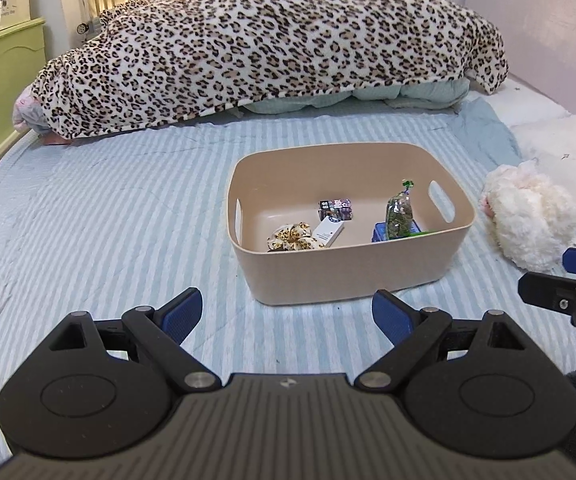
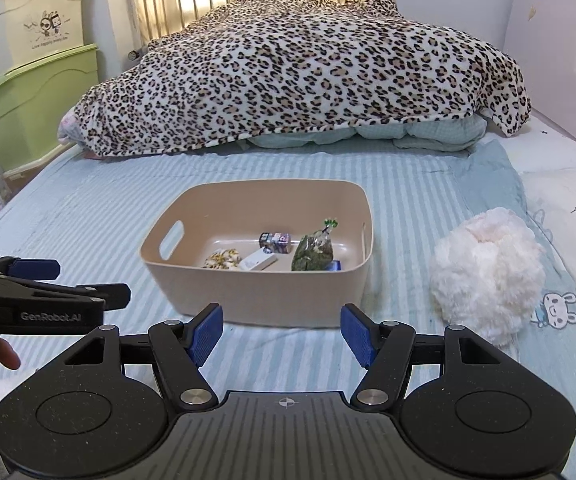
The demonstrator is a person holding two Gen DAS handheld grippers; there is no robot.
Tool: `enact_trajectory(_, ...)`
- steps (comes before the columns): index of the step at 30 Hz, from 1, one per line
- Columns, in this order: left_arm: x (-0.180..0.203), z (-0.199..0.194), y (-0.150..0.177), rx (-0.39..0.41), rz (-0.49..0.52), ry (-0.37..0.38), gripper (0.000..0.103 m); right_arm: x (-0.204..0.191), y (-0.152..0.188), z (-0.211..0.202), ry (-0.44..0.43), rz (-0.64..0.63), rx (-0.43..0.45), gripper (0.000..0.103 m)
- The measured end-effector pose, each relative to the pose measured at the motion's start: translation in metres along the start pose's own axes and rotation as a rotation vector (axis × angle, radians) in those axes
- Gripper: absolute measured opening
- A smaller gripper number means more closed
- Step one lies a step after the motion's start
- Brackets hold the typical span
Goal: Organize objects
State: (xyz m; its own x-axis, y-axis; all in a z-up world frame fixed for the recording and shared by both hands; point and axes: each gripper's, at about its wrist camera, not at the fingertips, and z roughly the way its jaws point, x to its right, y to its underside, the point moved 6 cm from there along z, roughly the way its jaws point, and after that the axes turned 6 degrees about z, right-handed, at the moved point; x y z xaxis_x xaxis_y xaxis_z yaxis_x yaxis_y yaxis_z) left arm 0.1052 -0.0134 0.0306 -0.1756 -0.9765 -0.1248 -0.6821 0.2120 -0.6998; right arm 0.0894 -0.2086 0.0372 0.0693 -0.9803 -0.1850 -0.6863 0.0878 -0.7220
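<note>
Tongs on both of your tools stand wide apart and hold nothing: your left tongs [image 1: 287,314] hover low over the striped bed sheet [image 1: 107,220] near the bed's front edge, and your right tongs [image 2: 281,334] hover beside them at the same edge. From the right wrist view your left tool shows side-on at the left, with your fingers [image 2: 5,354] on its grip.

Ahead of both tools, around the middle of the bed, sits the beige basket [image 1: 352,276], resting on the sheet. Inside it you have a leopard-print scrunchie [image 1: 294,239] toward the front left, a white box [image 1: 329,231] touching it, a small dark printed box [image 1: 335,209] behind that, and a clear bag of green bits [image 1: 399,216] standing tilted over a blue packet [image 1: 380,233] on the right side.

A fluffy white plush [image 2: 488,272] lies on the sheet to the right of the basket, apart from it. A leopard-print blanket [image 2: 308,68] is heaped across the far end of the bed. Green and cream storage bins [image 2: 39,108] stand off the bed's left edge.
</note>
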Motion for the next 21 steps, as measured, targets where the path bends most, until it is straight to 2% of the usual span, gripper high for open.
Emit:
enact_trajectory(11,0.009,-0.050,0.029,0.026,0.013,0.014,0.092,-0.007,0.024,-0.039,-0.034,0.015,-0.006,0.068)
enact_trajectory(21,0.016,-0.079,0.050,0.030,0.014,0.040,0.092,-0.007,0.039,-0.067,-0.058,0.024,0.005,0.069)
